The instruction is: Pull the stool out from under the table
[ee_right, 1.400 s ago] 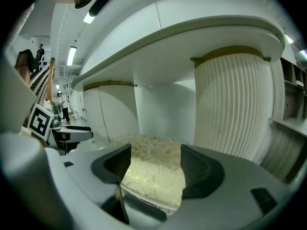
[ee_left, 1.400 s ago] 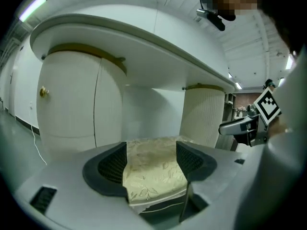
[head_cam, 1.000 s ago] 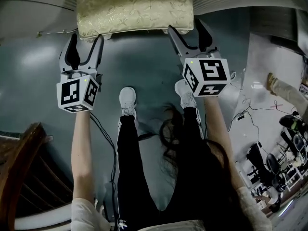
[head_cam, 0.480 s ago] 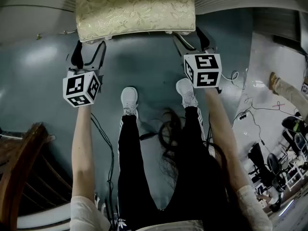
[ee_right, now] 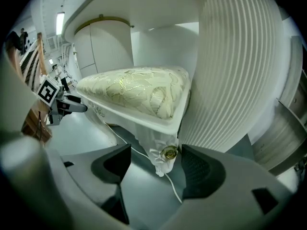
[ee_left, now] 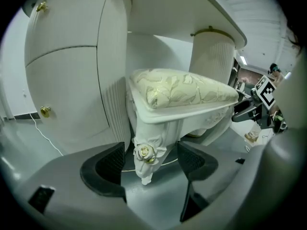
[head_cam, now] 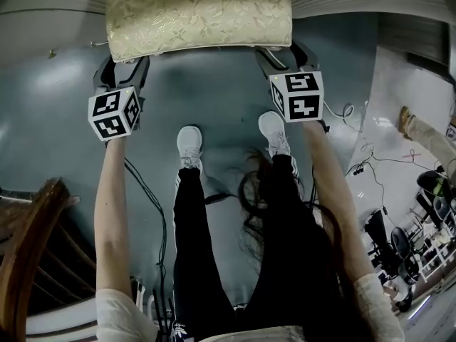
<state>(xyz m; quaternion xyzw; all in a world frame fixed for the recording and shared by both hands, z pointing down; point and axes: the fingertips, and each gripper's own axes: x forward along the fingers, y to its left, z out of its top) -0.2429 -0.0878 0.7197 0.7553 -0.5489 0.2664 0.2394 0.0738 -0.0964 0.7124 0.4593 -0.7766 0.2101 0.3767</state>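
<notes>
My left tool [ee_left: 149, 163] and right tool [ee_right: 154, 169] both have jaws apart, each straddling one leg of the stool [ee_left: 184, 92].

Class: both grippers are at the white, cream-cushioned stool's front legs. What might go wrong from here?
1. The left gripper and right gripper stand open around tapered carved legs; closing so low, they may slip off.
2. A white cable lies by the right leg; the sliding stool might snag it.

I see a dark wooden slatted frame [head_cam: 32, 251] at lower left, standing on the grey floor [head_cam: 57, 127]. A black cable [head_cam: 161, 219] trails across that floor nearby. Black stands [head_cam: 399, 244] cluster at the far right.
</notes>
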